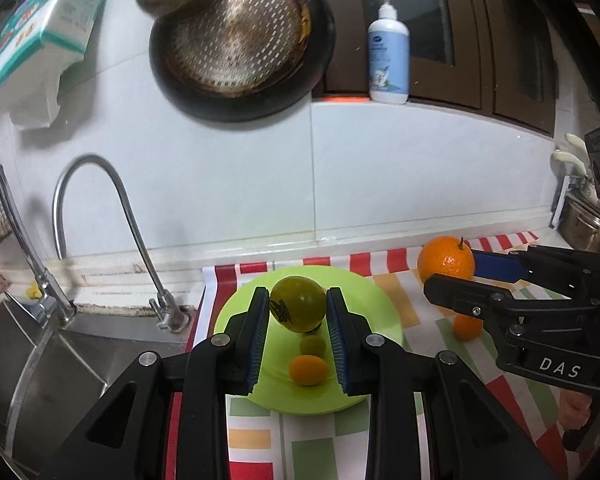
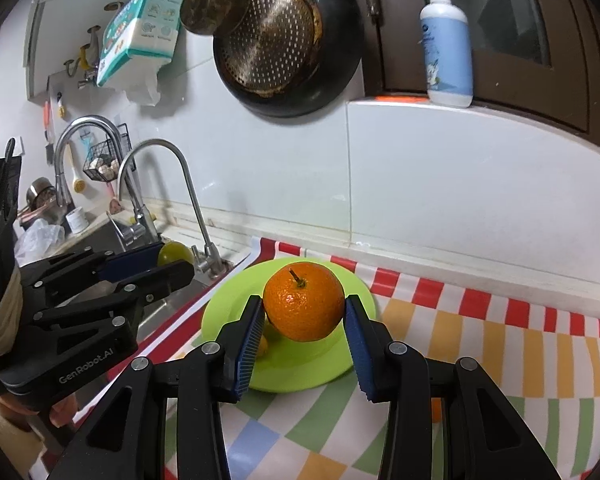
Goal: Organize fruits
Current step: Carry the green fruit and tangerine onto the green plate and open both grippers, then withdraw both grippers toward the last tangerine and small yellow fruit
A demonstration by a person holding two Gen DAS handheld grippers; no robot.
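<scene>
My left gripper (image 1: 298, 312) is shut on a yellow-green round fruit (image 1: 298, 303) and holds it above a lime-green plate (image 1: 236, 312). A small orange kumquat (image 1: 308, 369) lies on the plate below it. My right gripper (image 2: 304, 312) is shut on a large orange mandarin (image 2: 304, 306) with a stem and holds it above the same plate (image 2: 220, 312). The mandarin also shows at the right of the left wrist view (image 1: 445, 259). A second small orange fruit (image 1: 466, 326) lies on the cloth under the right gripper.
A striped, checked cloth (image 2: 480, 340) covers the counter. A steel sink (image 1: 60, 360) with two faucets (image 1: 108, 216) lies left of the plate. A dark pan (image 1: 240, 44) hangs on the white tiled wall. A soap bottle (image 1: 388, 52) stands on the ledge.
</scene>
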